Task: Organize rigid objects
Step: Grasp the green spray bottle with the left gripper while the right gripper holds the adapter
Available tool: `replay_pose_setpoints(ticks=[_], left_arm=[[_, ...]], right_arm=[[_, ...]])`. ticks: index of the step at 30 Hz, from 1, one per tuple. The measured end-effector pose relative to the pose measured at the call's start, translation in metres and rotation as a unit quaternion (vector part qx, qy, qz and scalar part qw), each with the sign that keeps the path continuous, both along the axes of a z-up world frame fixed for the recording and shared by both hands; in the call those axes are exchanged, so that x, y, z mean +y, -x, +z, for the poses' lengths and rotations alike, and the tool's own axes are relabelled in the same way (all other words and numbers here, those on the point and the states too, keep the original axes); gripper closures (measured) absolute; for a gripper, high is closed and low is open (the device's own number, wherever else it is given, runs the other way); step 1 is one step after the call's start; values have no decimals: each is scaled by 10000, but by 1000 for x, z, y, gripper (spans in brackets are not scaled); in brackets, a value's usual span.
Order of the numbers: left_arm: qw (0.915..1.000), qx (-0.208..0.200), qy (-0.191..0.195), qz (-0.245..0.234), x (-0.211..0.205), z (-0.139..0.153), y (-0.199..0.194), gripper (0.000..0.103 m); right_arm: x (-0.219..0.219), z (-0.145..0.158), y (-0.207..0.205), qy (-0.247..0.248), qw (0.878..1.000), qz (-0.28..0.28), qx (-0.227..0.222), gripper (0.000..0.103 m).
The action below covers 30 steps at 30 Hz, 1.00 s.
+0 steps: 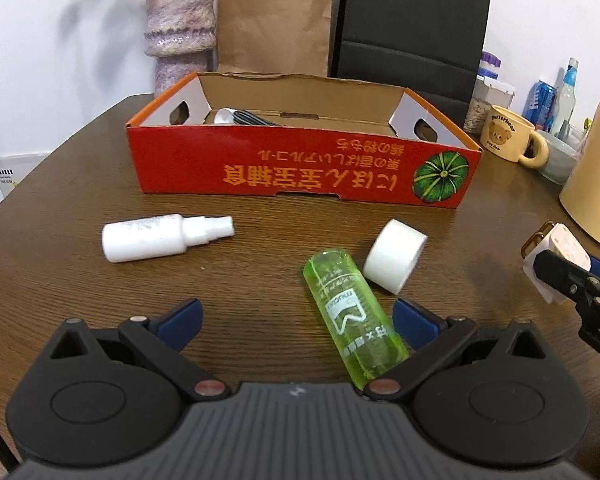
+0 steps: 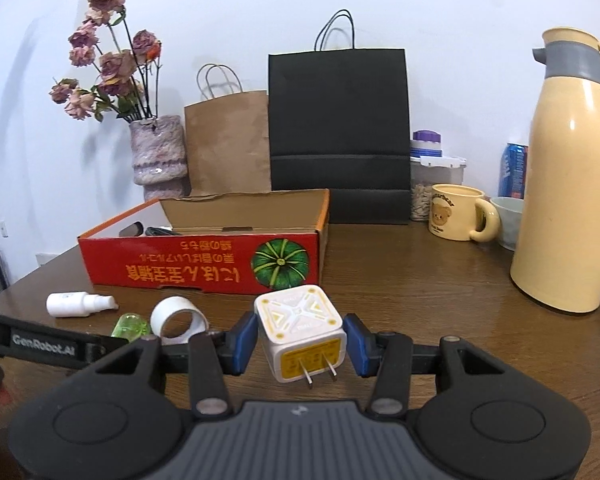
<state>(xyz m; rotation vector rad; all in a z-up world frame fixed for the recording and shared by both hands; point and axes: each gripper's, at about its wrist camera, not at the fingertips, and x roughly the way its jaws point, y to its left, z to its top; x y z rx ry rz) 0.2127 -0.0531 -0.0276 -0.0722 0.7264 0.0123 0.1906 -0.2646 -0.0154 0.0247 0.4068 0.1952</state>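
We are carrying a white plug adapter [image 2: 300, 330] in the right claw [image 2: 300, 338], pads pinching its sides, prongs facing back, above the worktop [image 2: 440, 280] short of the red box [image 2: 204, 264]. The left claw [image 1: 296, 320] is hanging spread around the green bottle [image 1: 354, 316], seemingly not touching it. The white spray bottle [image 1: 160, 237] and tape roll [image 1: 394, 255] are lying nearby. We are advising lifting the adapter clear of the box's front wall before releasing.

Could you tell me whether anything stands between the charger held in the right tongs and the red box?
Nothing visible does. The charger sits in the right tongs, and only bare table lies before the red box, whose top is open.
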Motion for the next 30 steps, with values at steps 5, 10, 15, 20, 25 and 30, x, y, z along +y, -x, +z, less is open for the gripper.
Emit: replay_pose_setpoints(ticks=[5,10,15,20,25,30], left_arm=[[10000,65,15,21,-7,-4,-3,0],[9999,94,46,-15,-10,-10,-5,2],[10000,5,9,-37,-12,-11,-4,22],[9998,-140,51,-112,-11,-10,-1,55],[9997,-196,42,-139,-9,-9,3,71],[9997,-183,55,-139,-7,-9,5,71]], right_arm=[[1,0,2,13,10000,-5,-39,57],[4,-1,4,49,10000,-23,-35,57],[9,-2,5,140,9999,-5,-22,57],[10,-3,5,182,9998,-21,-8,57],[11,-4,5,226,9997,-36,-4,57],[12,-4,5,237,9997,-75,4,57]])
